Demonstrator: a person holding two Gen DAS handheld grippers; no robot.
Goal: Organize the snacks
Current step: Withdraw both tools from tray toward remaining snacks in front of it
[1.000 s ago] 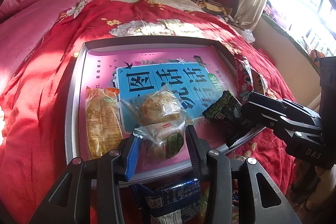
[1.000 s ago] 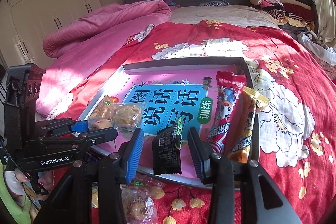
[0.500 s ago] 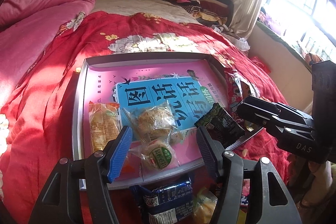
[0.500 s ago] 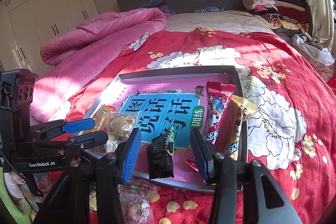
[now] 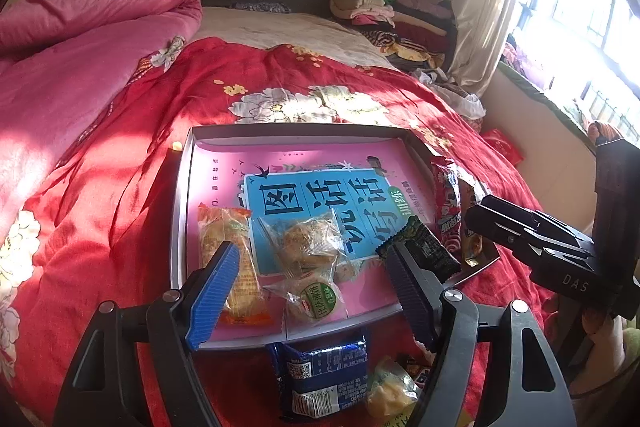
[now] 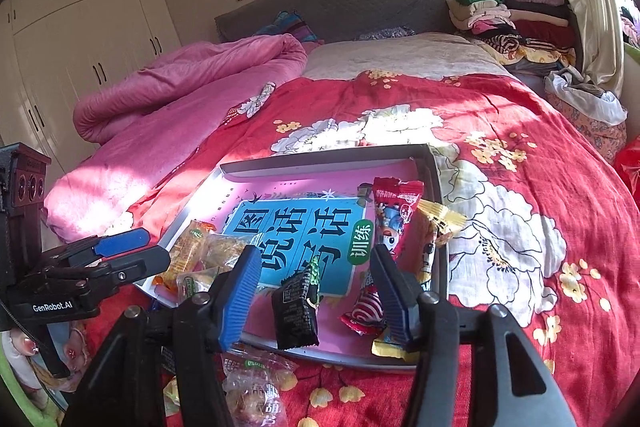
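Observation:
A grey tray (image 5: 180, 211) with a pink and blue book cover inside lies on the red bedspread. My left gripper (image 5: 312, 259) hovers over its near edge with jaws opening. A round pastry with a green label (image 5: 316, 301) lies loose on the tray between them, untouched. My right gripper (image 6: 315, 255) is open too and still widening. A black snack packet (image 6: 296, 311) lies on the tray between its fingers, free of both pads. An orange packet (image 5: 230, 247) and a clear-wrapped pastry (image 5: 308, 243) sit beside the round one.
A red packet (image 6: 396, 219) and a yellow packet (image 6: 436, 219) lean on the tray's right rim. Off the tray, near me, lie a blue packet (image 5: 324, 375), a yellow snack (image 5: 390, 387) and a clear-wrapped snack (image 6: 256, 387). A pink quilt (image 5: 80, 39) is heaped at the left.
The left jaws spread from around the green-label pastry, which now rests on the tray, and that gripper rose and drew back. The right jaws widened around the black packet.

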